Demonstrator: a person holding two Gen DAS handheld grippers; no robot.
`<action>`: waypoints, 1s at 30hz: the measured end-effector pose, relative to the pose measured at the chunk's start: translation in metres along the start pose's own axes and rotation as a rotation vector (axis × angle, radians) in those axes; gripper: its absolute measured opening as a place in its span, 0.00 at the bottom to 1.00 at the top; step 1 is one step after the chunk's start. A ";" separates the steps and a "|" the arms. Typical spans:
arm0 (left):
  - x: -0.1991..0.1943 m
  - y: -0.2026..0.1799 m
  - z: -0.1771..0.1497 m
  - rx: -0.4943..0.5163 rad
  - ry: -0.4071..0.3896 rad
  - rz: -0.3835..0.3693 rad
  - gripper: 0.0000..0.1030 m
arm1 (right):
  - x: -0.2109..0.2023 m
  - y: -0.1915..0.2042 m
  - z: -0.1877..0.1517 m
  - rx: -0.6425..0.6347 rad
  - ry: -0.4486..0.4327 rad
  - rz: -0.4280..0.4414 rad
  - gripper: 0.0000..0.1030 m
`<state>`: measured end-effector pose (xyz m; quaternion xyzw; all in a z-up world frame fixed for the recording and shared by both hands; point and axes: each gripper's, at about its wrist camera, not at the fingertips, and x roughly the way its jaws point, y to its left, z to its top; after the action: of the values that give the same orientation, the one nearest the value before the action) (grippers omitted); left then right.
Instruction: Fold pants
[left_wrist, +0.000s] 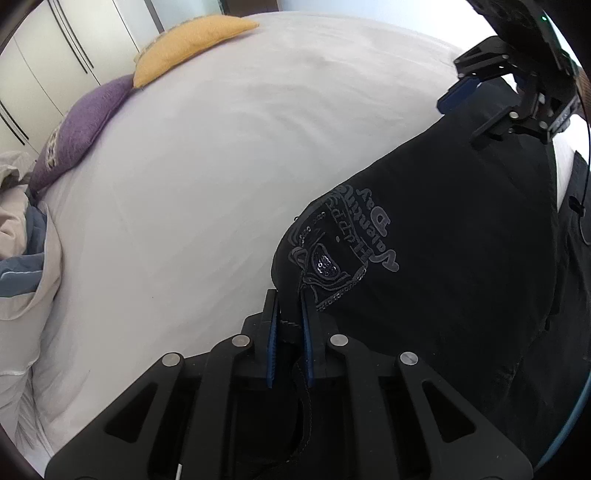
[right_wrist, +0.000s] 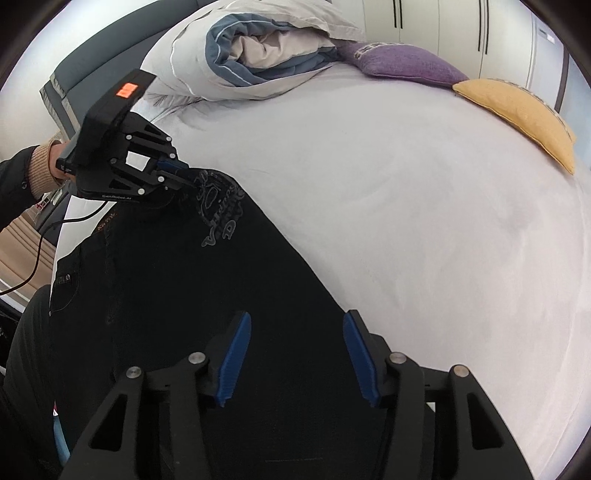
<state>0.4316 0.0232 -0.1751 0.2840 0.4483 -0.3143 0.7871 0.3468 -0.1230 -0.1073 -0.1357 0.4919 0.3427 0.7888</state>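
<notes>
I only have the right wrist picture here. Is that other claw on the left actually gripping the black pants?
Observer: Yes. In its own camera the left gripper has dark cloth of the pants pinched between its blue pads.
Operator: And my claw, from outside?
Observer: The left camera shows the right gripper spread open just above the pants' far end.
Operator: Any writing on them?
Observer: A grey print sits right beyond the left gripper.
</notes>
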 end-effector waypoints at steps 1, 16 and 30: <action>-0.004 -0.003 -0.001 0.006 -0.016 0.011 0.09 | 0.002 0.003 0.006 -0.016 0.001 0.006 0.51; -0.084 -0.029 -0.077 0.091 -0.092 0.078 0.08 | 0.050 0.033 0.050 -0.133 0.126 0.037 0.08; -0.138 -0.040 -0.116 0.031 -0.128 0.066 0.07 | -0.003 0.112 0.026 -0.241 0.050 -0.014 0.04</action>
<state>0.2857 0.1152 -0.1102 0.2902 0.3827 -0.3127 0.8195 0.2882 -0.0279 -0.0780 -0.2416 0.4655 0.3902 0.7567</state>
